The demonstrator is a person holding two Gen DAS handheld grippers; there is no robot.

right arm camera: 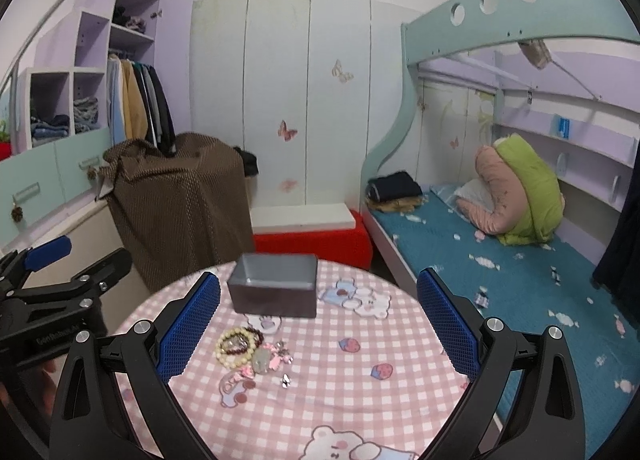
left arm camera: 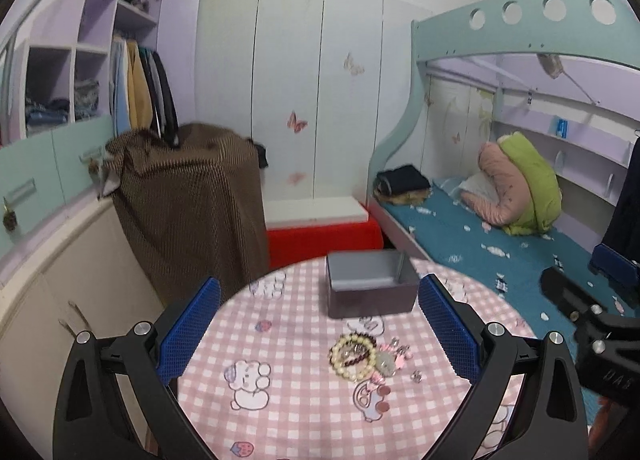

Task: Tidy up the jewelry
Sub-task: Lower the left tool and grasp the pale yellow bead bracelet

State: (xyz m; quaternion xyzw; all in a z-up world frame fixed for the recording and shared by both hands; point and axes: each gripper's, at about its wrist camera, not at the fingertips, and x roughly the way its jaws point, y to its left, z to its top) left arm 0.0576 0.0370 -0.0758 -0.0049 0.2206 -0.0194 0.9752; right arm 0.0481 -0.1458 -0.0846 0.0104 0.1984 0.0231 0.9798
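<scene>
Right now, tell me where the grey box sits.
The grey box stands open at the far side of the round table, just beyond the jewelry pile, centred in the left wrist view.

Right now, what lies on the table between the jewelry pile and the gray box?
Only bare checkered tablecloth separates the jewelry pile from the gray box; nothing else lies there. Both wrist views show this gap.

Left gripper (left arm camera: 319,324) level, jaws spread wide, blue pads (left arm camera: 191,327) apart, nothing between. Right gripper (right arm camera: 318,324) likewise wide apart, holding nothing. Both side by side, pointing forward, same height.
</scene>
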